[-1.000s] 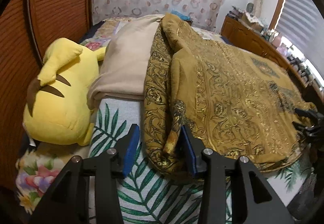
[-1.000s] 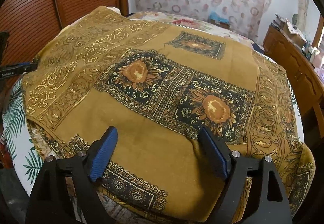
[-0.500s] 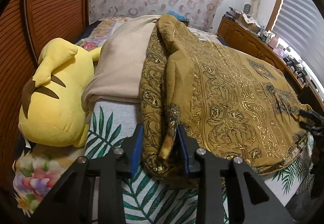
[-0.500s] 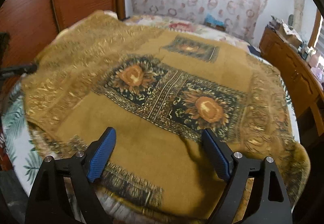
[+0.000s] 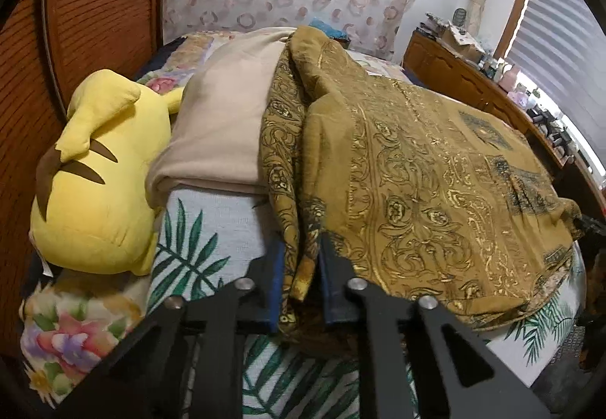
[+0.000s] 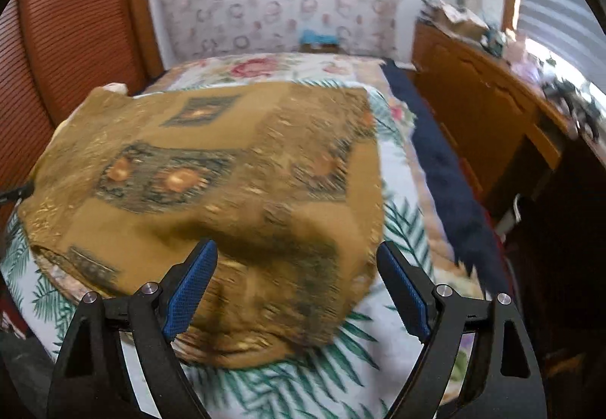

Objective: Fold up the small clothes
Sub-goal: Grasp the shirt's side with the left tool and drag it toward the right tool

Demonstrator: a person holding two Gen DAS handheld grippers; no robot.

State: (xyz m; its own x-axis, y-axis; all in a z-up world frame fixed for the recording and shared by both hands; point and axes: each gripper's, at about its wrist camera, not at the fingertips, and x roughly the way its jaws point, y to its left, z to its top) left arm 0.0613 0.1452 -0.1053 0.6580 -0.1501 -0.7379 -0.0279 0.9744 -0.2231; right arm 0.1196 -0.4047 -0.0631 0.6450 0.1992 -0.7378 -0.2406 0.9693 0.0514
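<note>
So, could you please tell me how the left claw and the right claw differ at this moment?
The left claw has its jaws closing on a bunched fold of the mustard patterned garment, cloth pinched between its pads; the right claw stands wide open, gripping nothing. The left claw sits at the garment's edge near the yellow plush toy; the right claw hovers above the opposite corner. Both have blue pads on black fingers.

Both tools are alike. The left gripper (image 5: 301, 282) has matte black plastic arms with triangular cut-outs, round silver screws at the joints, and flat blue pads (image 5: 274, 286) on the inner faces. The right gripper (image 6: 299, 290) shows the same black frame, silver screws, and blue pads (image 6: 189, 290) with a fine cross-hatched texture.
</note>
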